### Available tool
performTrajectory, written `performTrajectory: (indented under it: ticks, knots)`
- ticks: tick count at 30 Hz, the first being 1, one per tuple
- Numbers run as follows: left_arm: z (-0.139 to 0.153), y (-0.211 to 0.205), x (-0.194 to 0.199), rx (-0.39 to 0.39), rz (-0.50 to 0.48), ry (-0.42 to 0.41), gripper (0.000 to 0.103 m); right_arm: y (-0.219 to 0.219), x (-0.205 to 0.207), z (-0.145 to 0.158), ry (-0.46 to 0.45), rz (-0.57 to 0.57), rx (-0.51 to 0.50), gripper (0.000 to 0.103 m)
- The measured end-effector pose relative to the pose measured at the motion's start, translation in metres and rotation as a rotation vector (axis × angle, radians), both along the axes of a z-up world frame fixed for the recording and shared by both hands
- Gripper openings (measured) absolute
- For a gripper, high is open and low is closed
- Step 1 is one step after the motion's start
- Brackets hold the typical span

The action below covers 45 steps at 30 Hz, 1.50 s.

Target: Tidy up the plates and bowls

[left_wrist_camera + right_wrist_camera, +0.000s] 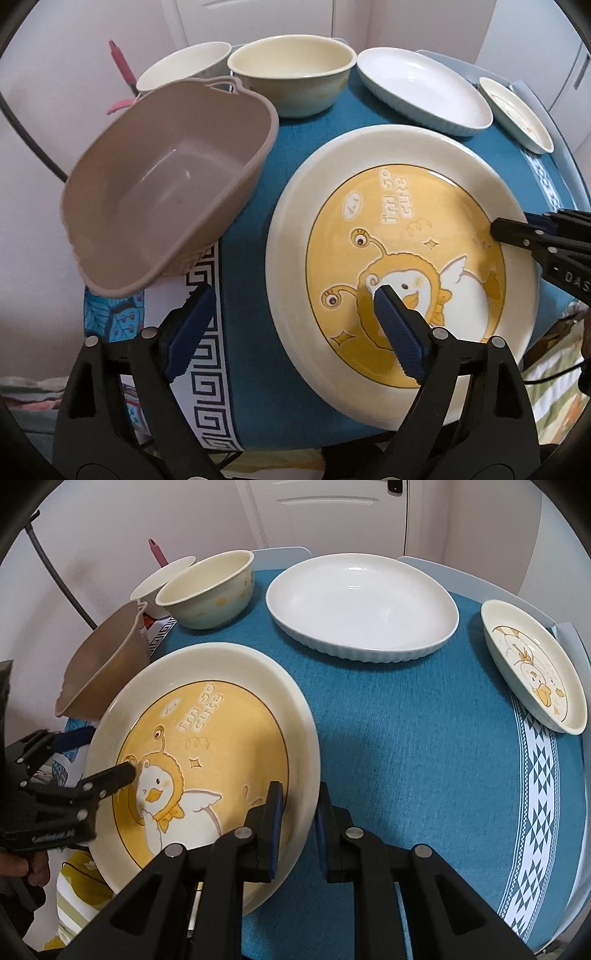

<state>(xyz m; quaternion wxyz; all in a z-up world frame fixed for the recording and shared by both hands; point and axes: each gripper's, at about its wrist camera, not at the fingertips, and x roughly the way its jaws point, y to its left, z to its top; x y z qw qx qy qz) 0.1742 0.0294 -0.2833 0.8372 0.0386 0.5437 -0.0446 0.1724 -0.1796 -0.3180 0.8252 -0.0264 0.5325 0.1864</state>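
A large cream plate (pixel 406 229) (pixel 229 716) with a yellow duck picture lies over the near corner of the blue-clothed table (pixel 406 757). My right gripper (pixel 299 812) (pixel 517 232) is shut on its right rim, one pad on top and one beneath. My left gripper (pixel 293 321) (pixel 99 757) stands wide open across the plate's left rim. One of its fingers hovers over the duck and the other is off the plate, neither pad pressing. Further back are a cream bowl (pixel 291 70) (pixel 207 587), a white bowl (pixel 184 62) (pixel 162 576), a white oval dish (pixel 424 85) (pixel 362 602) and a small duck plate (pixel 517 110) (pixel 535 672).
A brown plastic basin (pixel 166 177) (pixel 103 664) sits at the table's left edge, close to the big plate. A pink object (pixel 122 66) stands behind the bowls. Pale chair backs (pixel 280 554) and a white door lie beyond the table. Bare blue cloth shows between the dishes.
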Motion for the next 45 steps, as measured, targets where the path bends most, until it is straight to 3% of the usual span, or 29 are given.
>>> performTrajectory:
  ticks: [3, 8, 12, 16, 17, 18, 20, 23, 28, 32, 36, 38, 40, 42, 45]
  knots:
    - [0.002, 0.000, 0.000, -0.006, -0.005, 0.009, 0.087, -0.005, 0.001, 0.002, -0.001, -0.016, 0.012, 0.029]
    - [0.019, 0.001, -0.008, -0.034, -0.013, 0.009, 0.087, -0.012, 0.001, 0.014, -0.005, -0.026, 0.014, 0.030]
    - [0.063, 0.002, -0.013, -0.083, -0.014, -0.061, 0.087, -0.025, -0.002, 0.040, -0.048, -0.061, 0.020, 0.030]
    - [0.116, -0.003, -0.001, -0.134, -0.008, -0.181, 0.089, -0.044, 0.004, 0.086, -0.138, -0.087, 0.034, 0.031]
    - [0.127, -0.005, 0.004, -0.136, 0.000, -0.209, 0.098, -0.049, 0.008, 0.099, -0.165, -0.087, 0.042, 0.042]
    - [0.135, -0.007, 0.010, -0.137, 0.010, -0.230, 0.103, -0.053, 0.012, 0.109, -0.187, -0.084, 0.052, 0.067]
    - [0.151, -0.014, 0.024, -0.157, 0.025, -0.278, 0.103, -0.058, 0.018, 0.127, -0.218, -0.078, 0.068, 0.099]
    - [0.158, -0.026, 0.044, -0.192, 0.035, -0.279, 0.103, -0.066, 0.043, 0.150, -0.271, -0.073, 0.079, 0.099]
    - [0.141, -0.043, 0.074, -0.228, 0.155, -0.223, 0.103, -0.081, 0.100, 0.158, -0.215, -0.022, 0.021, 0.099]
    - [0.107, -0.052, 0.094, -0.307, 0.283, -0.141, 0.103, -0.087, 0.149, 0.135, -0.126, 0.063, -0.031, 0.099]
    - [0.072, -0.068, 0.119, -0.322, 0.368, -0.086, 0.101, -0.097, 0.187, 0.102, -0.016, 0.170, 0.026, 0.099]
    - [0.055, -0.073, 0.131, -0.329, 0.399, -0.054, 0.086, -0.099, 0.202, 0.088, 0.017, 0.210, 0.043, 0.099]
    - [0.037, -0.077, 0.141, -0.338, 0.420, -0.023, 0.074, -0.098, 0.217, 0.070, 0.059, 0.254, 0.073, 0.090]
    - [0.022, -0.081, 0.149, -0.325, 0.434, -0.001, 0.066, -0.096, 0.229, 0.050, 0.109, 0.288, 0.092, 0.071]
    - [0.006, -0.084, 0.155, -0.317, 0.441, 0.021, 0.055, -0.097, 0.237, 0.027, 0.148, 0.323, 0.096, 0.055]
